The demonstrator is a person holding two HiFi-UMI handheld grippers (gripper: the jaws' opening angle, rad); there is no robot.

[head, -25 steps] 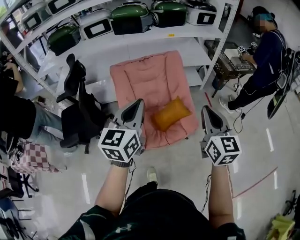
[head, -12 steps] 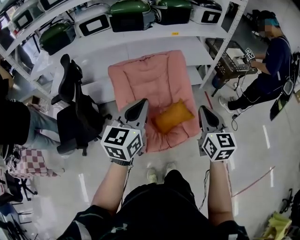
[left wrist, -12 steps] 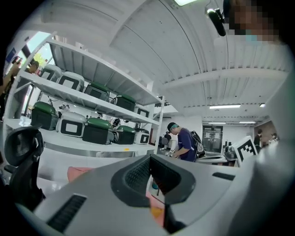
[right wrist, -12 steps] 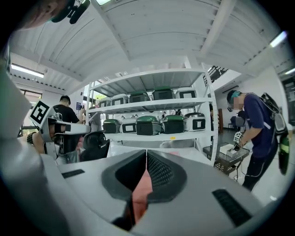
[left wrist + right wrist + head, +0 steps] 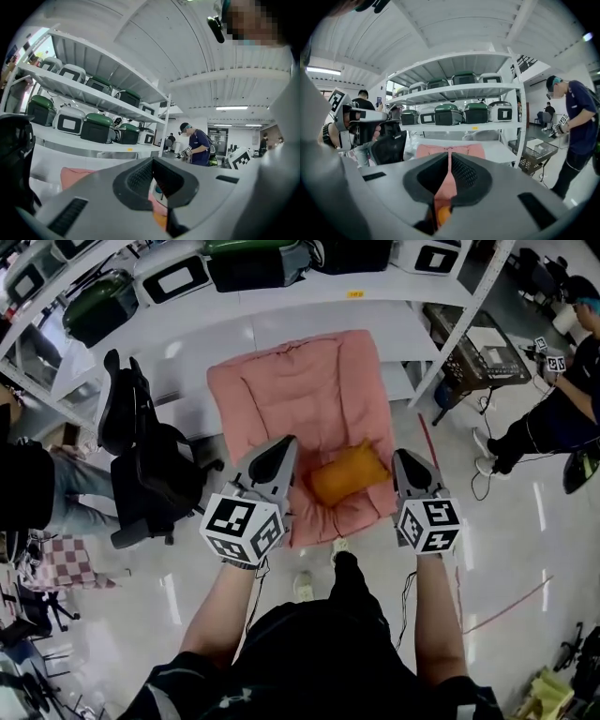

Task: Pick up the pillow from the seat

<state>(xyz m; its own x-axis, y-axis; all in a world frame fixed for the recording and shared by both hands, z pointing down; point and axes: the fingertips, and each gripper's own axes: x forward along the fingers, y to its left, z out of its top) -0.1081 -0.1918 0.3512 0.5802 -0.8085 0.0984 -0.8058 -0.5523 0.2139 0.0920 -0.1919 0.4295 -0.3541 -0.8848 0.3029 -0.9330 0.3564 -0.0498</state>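
An orange pillow point(image 5: 349, 472) lies on the front right part of a pink padded floor seat point(image 5: 300, 399). My left gripper point(image 5: 280, 446) hangs over the seat's front left, just left of the pillow, shut and empty. At the seat's right edge my right gripper point(image 5: 409, 458) sits just right of the pillow, also shut with nothing in it. In the left gripper view the shut jaws point(image 5: 153, 162) cover most of the seat point(image 5: 75, 176); a sliver of the pillow point(image 5: 161, 220) shows below them. In the right gripper view the seat point(image 5: 429, 151) lies ahead and the pillow point(image 5: 444, 214) peeks under the jaws point(image 5: 449, 157).
A black office chair point(image 5: 141, 465) stands left of the seat. White shelving point(image 5: 309, 315) with green and white cases runs behind it, one post point(image 5: 459, 324) at the seat's right. A loaded cart point(image 5: 487, 352) and a person point(image 5: 562, 399) are at the right, another person point(image 5: 28, 484) at the left.
I have stepped forward: the seat and pillow have come closer and lower in the head view. Both grippers now flank the pillow, still shut.
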